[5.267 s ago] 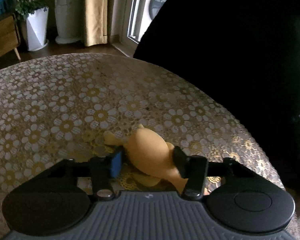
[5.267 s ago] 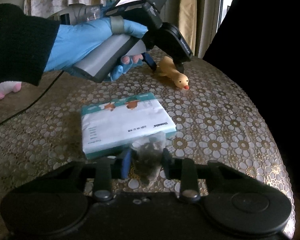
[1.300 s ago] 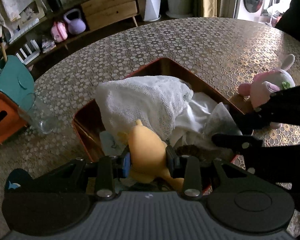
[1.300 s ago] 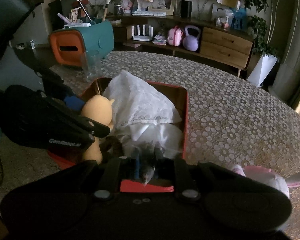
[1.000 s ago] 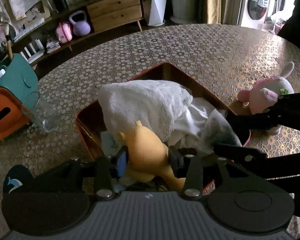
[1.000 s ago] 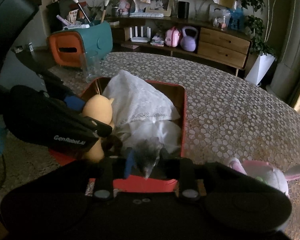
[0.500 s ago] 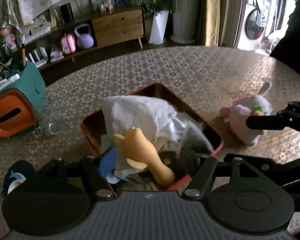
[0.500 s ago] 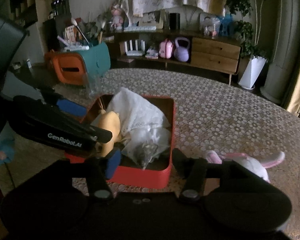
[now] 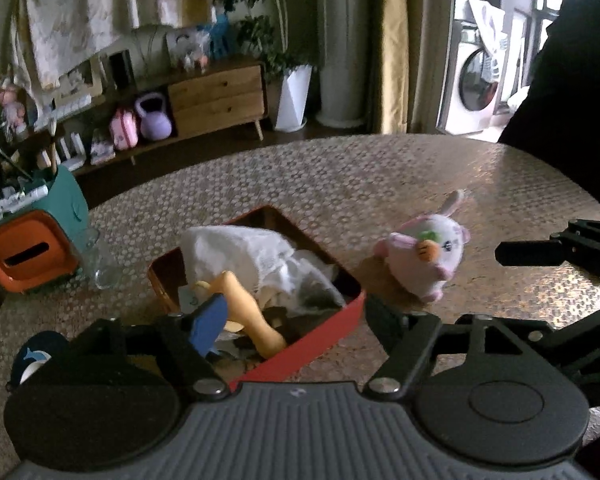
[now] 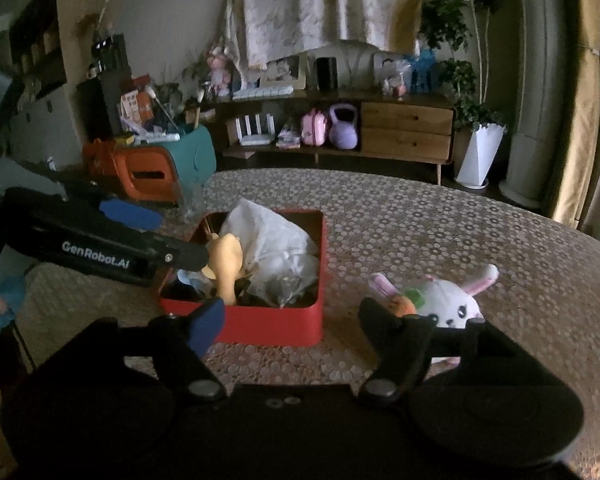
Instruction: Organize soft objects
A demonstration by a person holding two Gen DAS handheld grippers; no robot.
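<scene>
Red box (image 10: 276, 326) on the patterned table (image 10: 440, 236), packed: white cloth (image 10: 268, 240) heaped toward the far side, yellow duck (image 10: 226, 266) propped on end at the near left, gray crumpled bag (image 10: 278, 292) at the near edge. Pink-and-white bunny (image 10: 446, 304) outside the box, on the table just right of it, the one soft thing seen not yet put away.

Left tool (image 9: 292, 312) spread wide, holding nothing, above the near corner of the box. Right tool (image 10: 292, 320) also spread wide and empty, between box and bunny.

Risks, judged from this layout:
- Box looks full; pressing the bunny in on top of the cloth likely pushes the duck or bag over the rim.
- Duck stands tall and loose; a brush from either tool could tip it out.
- Both tools close together near the box; collision likely if both go for the bunny.
- Plush squashes; a shallow pinch on an ear may slip.
- Clear glass (image 9: 100, 268) left of the box, easy to knock.
</scene>
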